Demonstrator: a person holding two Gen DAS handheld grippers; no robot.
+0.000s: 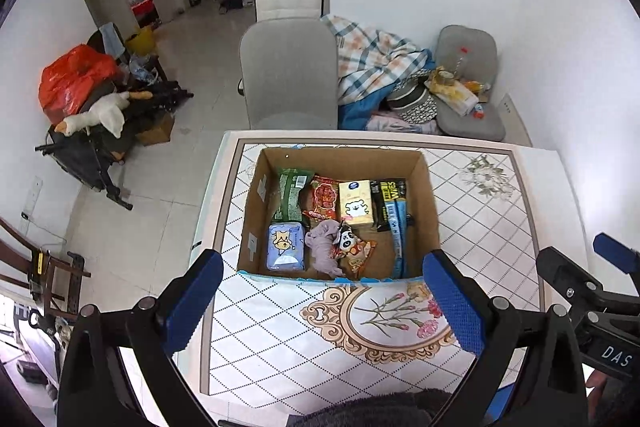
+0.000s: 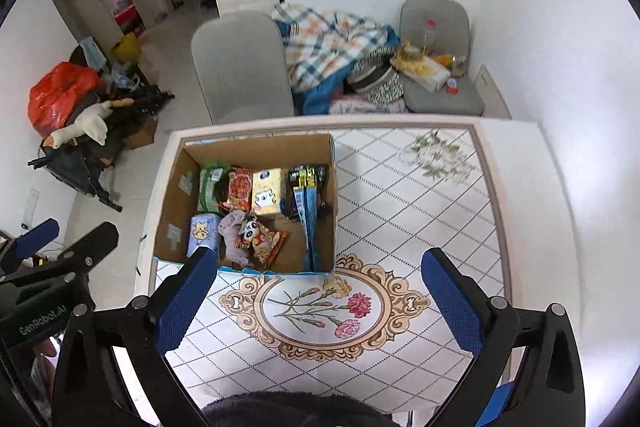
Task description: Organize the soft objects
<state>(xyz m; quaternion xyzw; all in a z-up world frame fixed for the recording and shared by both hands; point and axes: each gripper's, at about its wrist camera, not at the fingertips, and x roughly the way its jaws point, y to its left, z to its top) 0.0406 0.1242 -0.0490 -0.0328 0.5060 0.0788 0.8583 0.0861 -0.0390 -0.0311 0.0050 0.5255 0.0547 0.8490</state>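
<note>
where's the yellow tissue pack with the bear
In the cardboard box, back row, the yellow tissue pack stands between the red snack bag and the black packet.

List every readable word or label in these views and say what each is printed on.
"DAS": on the right claw's body, seen from the left wrist.
"GenRobot.AI": on the left claw's body, seen from the right wrist.
Packages in the cardboard box: print too small or blurred to read.

We are seeing a grey chair [image 1: 289, 75] standing behind the patterned table [image 1: 480, 203], a checked blanket [image 1: 376, 55] lying beside it, and an orange bag [image 1: 76, 75] sitting near a plush goose [image 1: 100, 115].
</note>
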